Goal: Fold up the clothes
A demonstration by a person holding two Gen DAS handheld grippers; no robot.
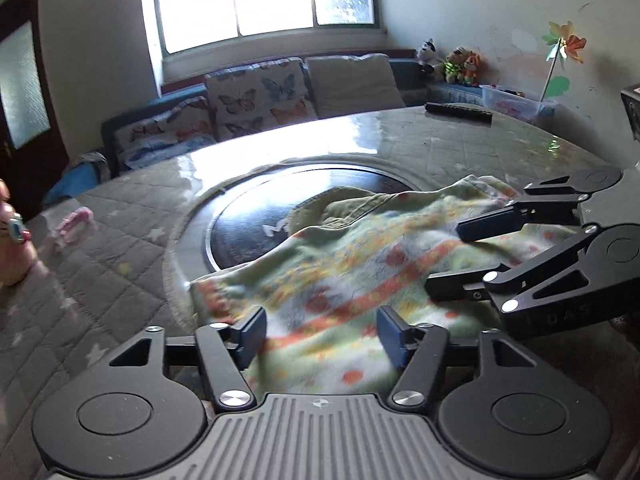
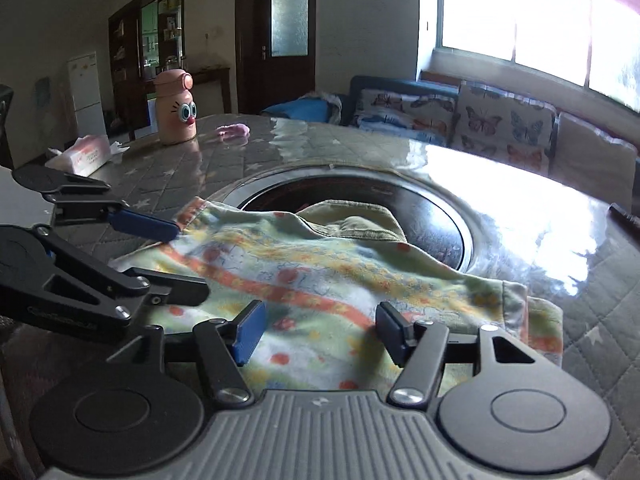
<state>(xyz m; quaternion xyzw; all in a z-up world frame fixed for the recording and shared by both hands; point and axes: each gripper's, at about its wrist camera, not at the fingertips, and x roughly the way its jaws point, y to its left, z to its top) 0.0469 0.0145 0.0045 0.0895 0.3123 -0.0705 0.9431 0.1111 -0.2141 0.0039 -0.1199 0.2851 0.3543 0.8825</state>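
A small garment [image 1: 340, 276] with a flowery print, orange stripes and a green lining lies crumpled on the table, partly over a dark round inset [image 1: 248, 216]. My left gripper [image 1: 322, 332] is open, and its fingers straddle the garment's near edge. My right gripper [image 1: 452, 256] reaches in from the right, open, low over the cloth. In the right wrist view the garment [image 2: 320, 276] spreads across the middle. There the right gripper [image 2: 320, 332] is open over its near edge. The left gripper [image 2: 192, 260] is open at the cloth's left corner.
The round table [image 1: 120, 248] has a grey quilted cover under a shiny sheet. On it stand a pink cartoon-face bottle [image 2: 176, 108], a tissue pack [image 2: 86, 156], a small pink item [image 2: 234, 131] and a remote control [image 1: 458, 111]. A sofa with butterfly cushions [image 1: 260, 96] runs behind.
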